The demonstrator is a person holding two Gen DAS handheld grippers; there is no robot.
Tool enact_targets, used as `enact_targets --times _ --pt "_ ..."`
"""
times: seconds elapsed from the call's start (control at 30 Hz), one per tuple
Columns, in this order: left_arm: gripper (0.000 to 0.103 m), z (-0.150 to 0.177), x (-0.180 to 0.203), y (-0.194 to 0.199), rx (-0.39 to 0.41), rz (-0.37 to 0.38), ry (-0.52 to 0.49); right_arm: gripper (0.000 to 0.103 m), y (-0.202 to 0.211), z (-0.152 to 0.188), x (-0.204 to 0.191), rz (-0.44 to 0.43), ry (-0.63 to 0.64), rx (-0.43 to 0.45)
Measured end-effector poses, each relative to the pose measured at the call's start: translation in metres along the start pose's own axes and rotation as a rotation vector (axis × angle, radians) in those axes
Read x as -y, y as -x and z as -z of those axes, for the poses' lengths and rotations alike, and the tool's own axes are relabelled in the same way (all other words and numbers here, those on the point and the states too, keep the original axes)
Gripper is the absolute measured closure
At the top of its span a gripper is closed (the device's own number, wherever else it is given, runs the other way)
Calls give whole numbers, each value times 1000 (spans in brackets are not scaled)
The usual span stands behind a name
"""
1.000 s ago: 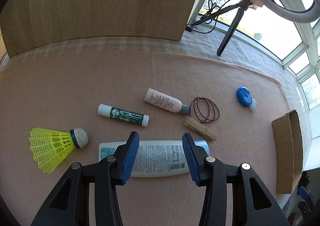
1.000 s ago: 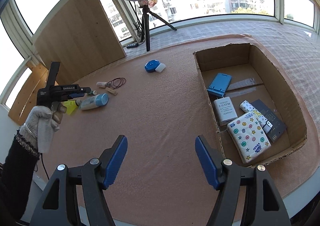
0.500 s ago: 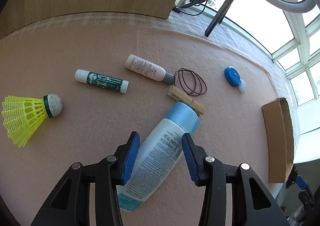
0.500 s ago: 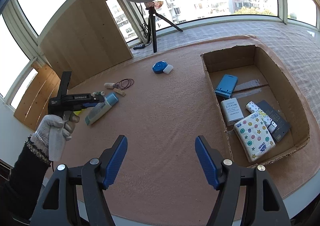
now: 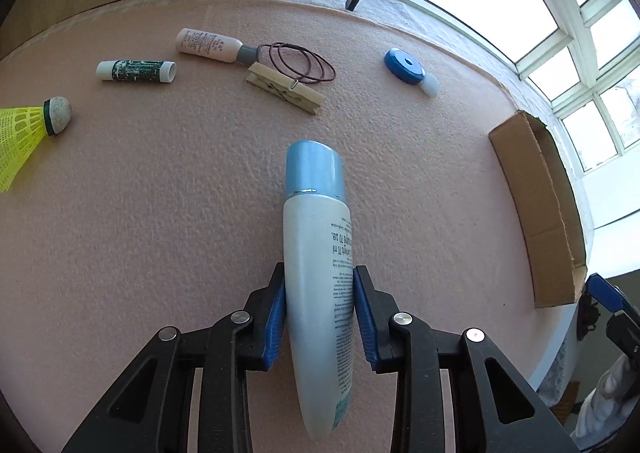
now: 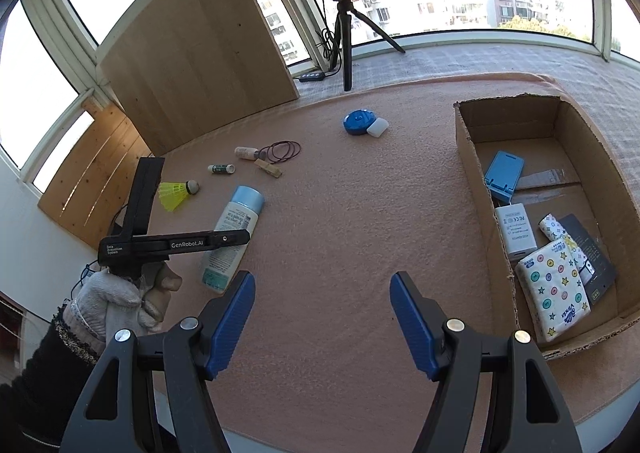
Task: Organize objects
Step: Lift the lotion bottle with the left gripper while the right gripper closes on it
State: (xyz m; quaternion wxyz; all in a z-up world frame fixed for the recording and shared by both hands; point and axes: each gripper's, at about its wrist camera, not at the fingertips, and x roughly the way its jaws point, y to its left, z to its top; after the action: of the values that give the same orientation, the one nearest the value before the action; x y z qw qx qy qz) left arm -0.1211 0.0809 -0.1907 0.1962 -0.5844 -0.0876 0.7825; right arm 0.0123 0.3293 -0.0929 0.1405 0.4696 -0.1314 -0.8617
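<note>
Sunlit windows ring your bench, and its pink felt [image 5: 160,237] carries everything in view. Your left gripper [image 5: 320,317] has just been closing; its blue pads now press both sides of the bottle [image 5: 316,277]. The bottle's long axis runs along the fingers, blue cap at 12 o'clock in the left wrist view, base back toward the camera. Small print runs sideways down its side; only "70 ml" reads clearly. From the right wrist view, the bottle [image 6: 230,237] lies at 9 o'clock on the felt, cap toward 1 o'clock, and the gripper arm crossing it reads "GenRobot.AI" and "Data Acquisition System". Your gloved left hand [image 6: 120,301] holds the handle.

Your right gripper [image 6: 322,317] stands wide over bare felt, with nothing between its jaws.

At 3 o'clock in that view sits the box [image 6: 468,157]. Inside it, a white adapter [image 6: 516,231] carries "FC CE" marks, and a star-printed tissue pack [image 6: 552,293] reads "Vinda".

Beyond the bottle in the left wrist view lie a peg [image 5: 284,88], hair ties [image 5: 304,63], a small tube [image 5: 208,45], a green stick [image 5: 136,71] and a shuttlecock [image 5: 28,129]; their lettering is too small to read.
</note>
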Motion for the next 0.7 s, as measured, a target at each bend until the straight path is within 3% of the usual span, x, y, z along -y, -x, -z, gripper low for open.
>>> enact_targets --times 0.2,0.37,0.53,0.7 --pt "69 45 24 3 -15 78 10 37 -14 1 1 26 -3 -20" --pt "68 69 42 12 -17 26 -56 37 -30 10 -4 0 7 -42" --pt "57 81 43 28 13 -38 -94 37 -45 18 -11 -25 12 -45" --pt "57 85 31 44 24 -43 -101 37 -62 21 -24 -75 35 -87"
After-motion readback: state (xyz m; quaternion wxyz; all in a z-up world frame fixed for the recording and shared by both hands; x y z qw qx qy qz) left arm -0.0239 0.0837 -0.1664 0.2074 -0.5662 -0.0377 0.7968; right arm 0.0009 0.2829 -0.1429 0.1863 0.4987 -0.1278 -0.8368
